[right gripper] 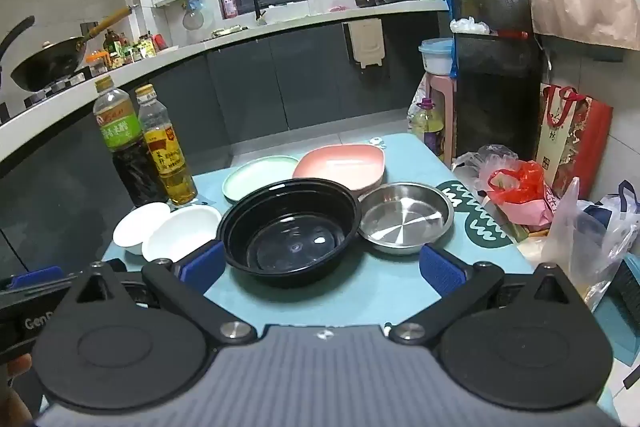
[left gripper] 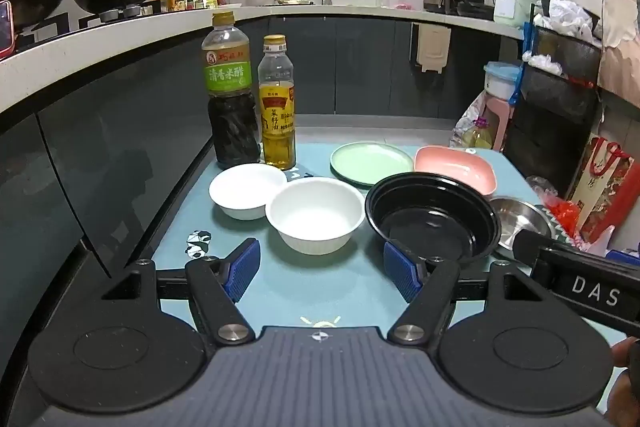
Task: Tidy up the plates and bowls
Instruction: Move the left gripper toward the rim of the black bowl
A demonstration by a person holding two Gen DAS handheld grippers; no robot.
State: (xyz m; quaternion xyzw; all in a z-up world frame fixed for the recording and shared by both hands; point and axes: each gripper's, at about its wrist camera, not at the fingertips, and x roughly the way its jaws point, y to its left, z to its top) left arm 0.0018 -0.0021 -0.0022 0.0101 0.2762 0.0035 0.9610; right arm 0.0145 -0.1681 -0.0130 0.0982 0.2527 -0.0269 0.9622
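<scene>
On the blue table [right gripper: 376, 291] sits a black plastic bowl [right gripper: 290, 227], just ahead of the right gripper [right gripper: 322, 267]. It looks light and slippery; pinch its rim. Both the right and the left gripper [left gripper: 322, 267] have jaws wide open, holding nothing.

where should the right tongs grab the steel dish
Grip the steel dish by its near right rim, one finger inside and one outside, coming from the front right. The black bowl crowds its left and the pink dish its back, so only that thin, upright rim is free.
</scene>
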